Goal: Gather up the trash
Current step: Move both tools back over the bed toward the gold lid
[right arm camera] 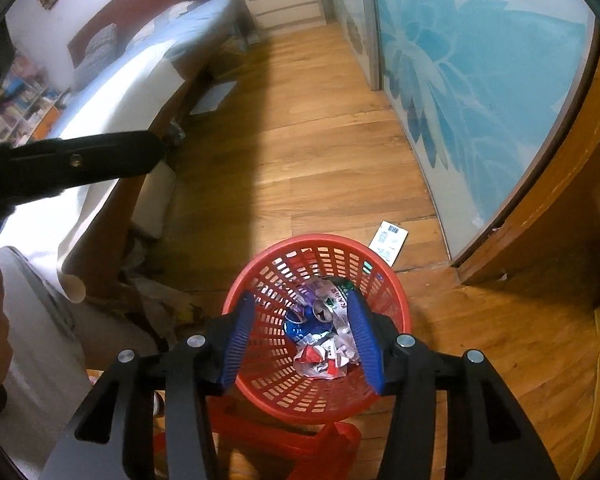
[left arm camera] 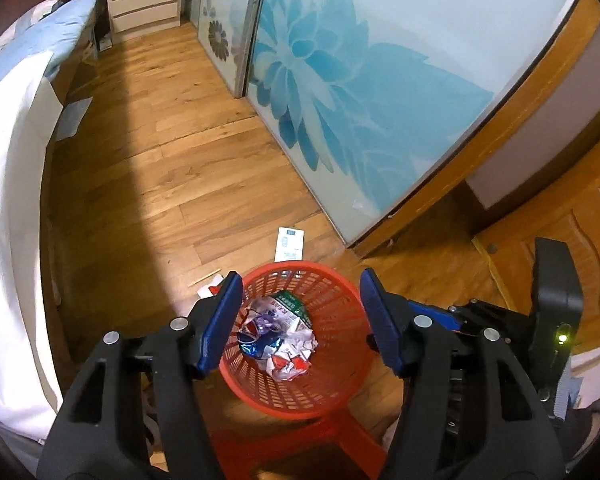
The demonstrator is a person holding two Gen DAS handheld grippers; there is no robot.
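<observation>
Left gripper [left arm camera: 300, 312] with jaws apart and empty, right gripper [right arm camera: 302, 336] likewise, one red basket [right arm camera: 396, 304] below both holding crumpled wrappers [right arm camera: 324, 360] and one blue can [right arm camera: 300, 326], one white packet [right arm camera: 388, 240] on the wooden floor [right arm camera: 300, 168] beyond, print unreadable, paper scraps [left arm camera: 210, 286] left of the basket in left view only, one nightstand [left arm camera: 144, 0] far.

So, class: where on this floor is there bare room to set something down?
Free: the wooden floor between the bed and the flowered sliding doors. Crowded: around the red basket, where a white packet and scraps lie.
</observation>
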